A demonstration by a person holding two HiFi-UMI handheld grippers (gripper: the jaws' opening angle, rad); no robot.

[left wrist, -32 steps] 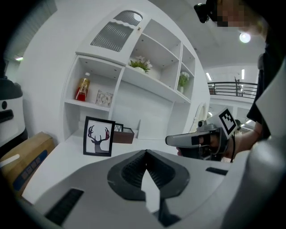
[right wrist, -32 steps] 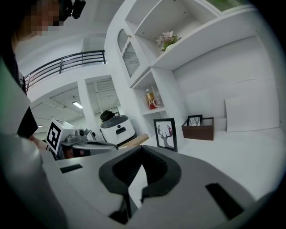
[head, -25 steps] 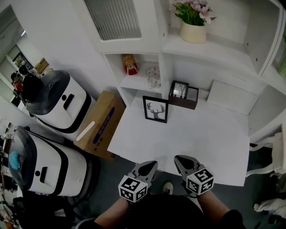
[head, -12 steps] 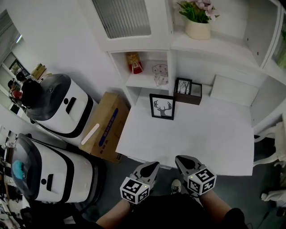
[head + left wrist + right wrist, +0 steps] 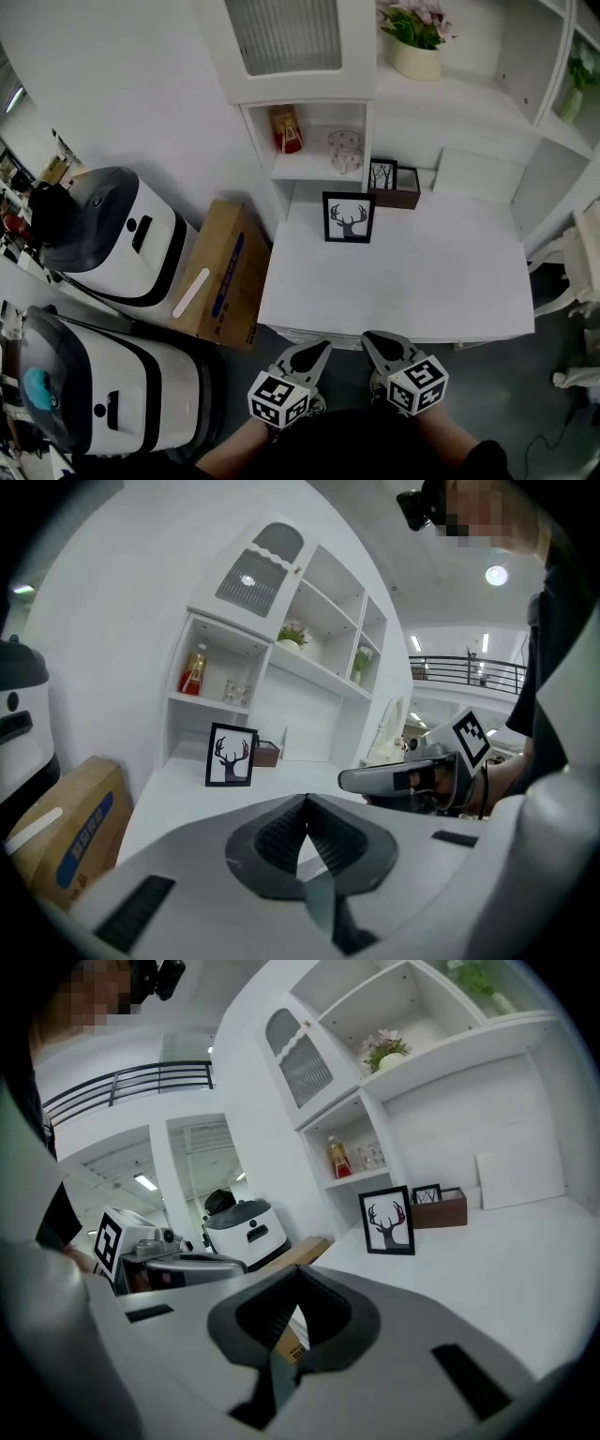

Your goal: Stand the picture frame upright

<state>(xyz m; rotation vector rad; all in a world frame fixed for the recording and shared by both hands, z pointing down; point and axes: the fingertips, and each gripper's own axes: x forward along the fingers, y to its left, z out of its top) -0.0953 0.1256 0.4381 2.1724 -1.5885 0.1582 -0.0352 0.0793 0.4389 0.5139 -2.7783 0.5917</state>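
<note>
The picture frame (image 5: 349, 217) with the black antler print is already standing upright near the far left corner of the white surface (image 5: 422, 281), its printed face turned toward the person. Its long axis is running vertically, and its bottom edge is resting on the surface. So the task looks done, or close to it, as far as these views can show.

The left gripper (image 5: 322, 346) and the right gripper (image 5: 370, 337) are hovering side by side just off the near edge of the surface, well apart from the frame. The left fingers (image 5: 281, 832) are pressing together with nothing between them, and the right fingers (image 5: 272, 1316) are likewise closed and empty.

The frame is lying straight ahead across the whole depth of the surface, roughly on the line between the two grippers. Neither hand looks clearly nearer. Any further touch would call for a reach forward over bare surface.

Just beside the frame, to its far right, a dark wooden box (image 5: 394, 186) is holding a smaller frame whose lower part is hidden behind the box wall. The antler frame's back and any prop leg are facing away, so what is keeping it up cannot be told. The person's forearms are being cut off at the bottom of the head view.
</note>
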